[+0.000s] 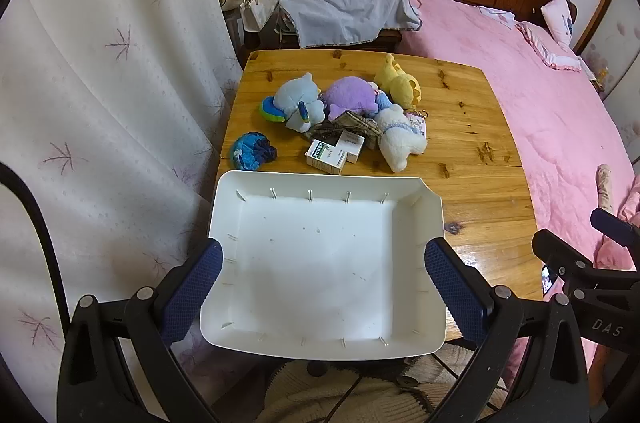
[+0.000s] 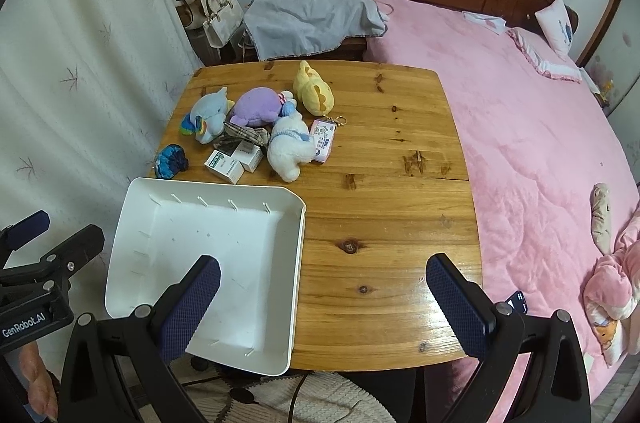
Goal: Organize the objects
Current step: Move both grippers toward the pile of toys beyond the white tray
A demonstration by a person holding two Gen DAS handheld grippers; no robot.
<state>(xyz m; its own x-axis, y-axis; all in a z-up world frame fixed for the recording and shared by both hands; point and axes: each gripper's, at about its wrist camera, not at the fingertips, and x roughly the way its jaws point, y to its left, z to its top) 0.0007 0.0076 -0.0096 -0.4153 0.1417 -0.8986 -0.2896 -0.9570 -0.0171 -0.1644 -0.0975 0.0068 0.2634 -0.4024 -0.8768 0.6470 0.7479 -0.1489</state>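
Looks like the sorting isn't really underway yet. The white plastic bin (image 1: 324, 263) is sitting empty at the near edge of the wooden tabletop (image 2: 380, 263), hanging a bit over the front, and every item is lying in a heap on the far side of it. Both tools are hovering above the near end with nothing in them: the left gripper (image 1: 323, 287) is holding its jaws wide apart over the bin, and the right gripper (image 2: 323, 303) is doing the same, one finger over the bin and the other over bare wood.

The pile is mostly soft stuff: a pale blue plush (image 2: 210, 117) with a rainbow tail, a round purple plush (image 2: 256, 107), a yellow plush (image 2: 314, 89), and a fluffy white plush (image 2: 288, 147) wearing a blue knit bit. Those are probably going to squash under the pads, so a deep bite on the body would be the safer bet. Then there are two small cardboard boxes (image 2: 236, 159), stiff and flat-sided, touching each other just beyond the bin's far rim. Next to them a crumpled blue fabric thing (image 2: 170, 163), a plaid cloth piece (image 2: 244, 137) under the toys, and a pink tissue pack (image 2: 323, 141) with a keyring.

Best guess for the next move: one gripper reaching forward past the bin to a nearest item, likely a box or the blue fabric, closing on it and carrying it back in.
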